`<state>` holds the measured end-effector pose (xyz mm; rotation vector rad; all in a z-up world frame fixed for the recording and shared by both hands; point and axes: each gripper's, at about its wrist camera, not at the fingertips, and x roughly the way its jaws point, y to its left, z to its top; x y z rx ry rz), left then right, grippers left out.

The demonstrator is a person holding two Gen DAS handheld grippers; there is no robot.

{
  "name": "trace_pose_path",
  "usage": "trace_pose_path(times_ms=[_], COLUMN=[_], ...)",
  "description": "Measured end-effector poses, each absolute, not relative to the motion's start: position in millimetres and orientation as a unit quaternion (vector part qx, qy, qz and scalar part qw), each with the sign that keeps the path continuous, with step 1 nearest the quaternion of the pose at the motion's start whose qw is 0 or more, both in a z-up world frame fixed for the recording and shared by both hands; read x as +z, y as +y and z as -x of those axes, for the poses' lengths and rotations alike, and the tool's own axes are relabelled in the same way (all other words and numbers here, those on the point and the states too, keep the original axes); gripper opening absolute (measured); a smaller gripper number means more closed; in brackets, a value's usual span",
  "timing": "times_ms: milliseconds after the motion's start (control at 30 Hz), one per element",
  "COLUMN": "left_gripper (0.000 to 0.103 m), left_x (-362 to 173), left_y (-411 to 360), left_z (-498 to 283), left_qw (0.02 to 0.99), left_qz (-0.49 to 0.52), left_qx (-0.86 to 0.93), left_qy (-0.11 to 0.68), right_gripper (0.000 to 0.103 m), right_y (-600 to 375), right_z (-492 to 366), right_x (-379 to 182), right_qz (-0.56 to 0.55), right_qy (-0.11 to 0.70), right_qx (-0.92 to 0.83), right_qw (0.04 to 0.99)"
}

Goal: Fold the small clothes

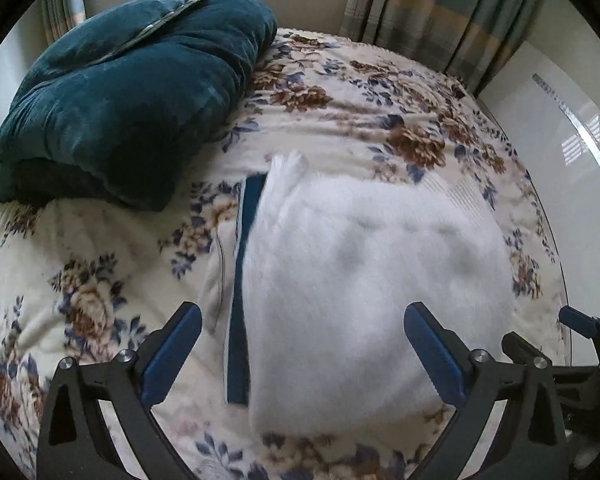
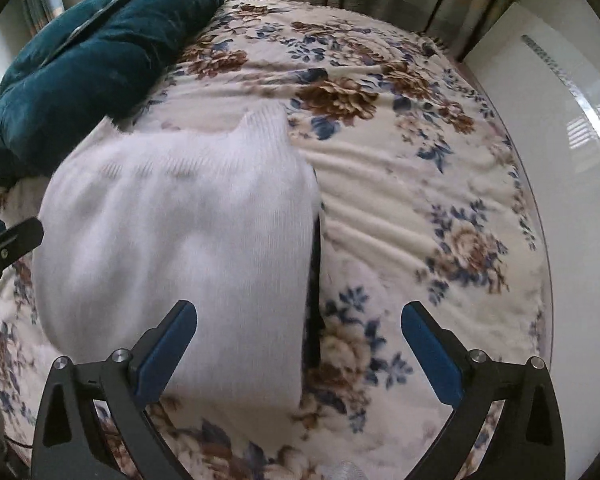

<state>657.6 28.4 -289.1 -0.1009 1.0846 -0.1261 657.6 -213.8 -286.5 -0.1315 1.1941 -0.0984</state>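
A white knitted garment lies on the floral bedspread, with a dark blue band showing along its left edge. It also shows in the right wrist view, with a dark edge on its right side. My left gripper is open above the garment's near part and holds nothing. My right gripper is open over the garment's right edge and holds nothing. The right gripper shows at the right edge of the left wrist view.
A dark teal folded blanket lies at the back left of the bed, also in the right wrist view. Striped curtains hang behind. A white glossy panel runs along the bed's right side.
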Motion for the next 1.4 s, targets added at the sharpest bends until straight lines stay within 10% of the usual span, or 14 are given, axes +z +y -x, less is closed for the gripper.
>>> trace_pose_path(times_ms=[1400], left_gripper=[0.103], left_x=[36.9], left_y=[4.0], left_z=[-314.0], left_qw=[0.942], left_qz=[0.018], left_qx=[-0.022], left_qy=[0.334], right_gripper=[0.103], right_y=[-203.9], right_z=[-245.6], right_x=[124.0], right_qz=[0.042], right_qy=[0.307], right_qx=[-0.055], right_qw=[0.949])
